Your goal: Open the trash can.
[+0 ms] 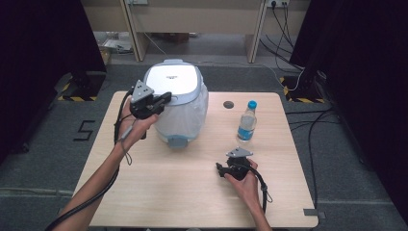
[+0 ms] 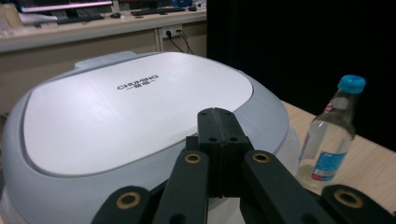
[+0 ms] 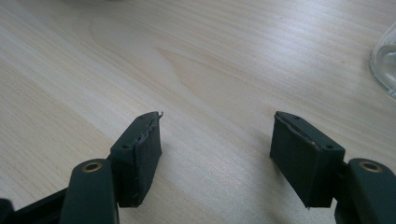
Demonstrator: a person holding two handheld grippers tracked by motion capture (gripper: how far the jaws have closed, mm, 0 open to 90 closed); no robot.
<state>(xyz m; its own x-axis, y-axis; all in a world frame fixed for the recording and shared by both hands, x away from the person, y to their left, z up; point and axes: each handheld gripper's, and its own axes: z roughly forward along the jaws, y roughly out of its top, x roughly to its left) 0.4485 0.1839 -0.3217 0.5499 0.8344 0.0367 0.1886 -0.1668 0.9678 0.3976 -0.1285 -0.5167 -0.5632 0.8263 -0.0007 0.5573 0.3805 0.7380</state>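
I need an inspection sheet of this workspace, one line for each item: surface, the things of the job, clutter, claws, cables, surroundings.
Surface: light wooden table, with a round grommet hole near its far edge.
Job's things: white and grey bin with its lid closed, lined with a clear bag; clear water bottle with a blue cap, upright, right of the bin.
Clutter: nothing seen.
Claws: left claw shut, empty, at the near edge of the lid; right claw open, empty, low over bare table.
Cables: one trails from each claw; more lie on the floor at the right.
Surroundings: grey floor, dark curtains at both sides, wooden desk legs behind.
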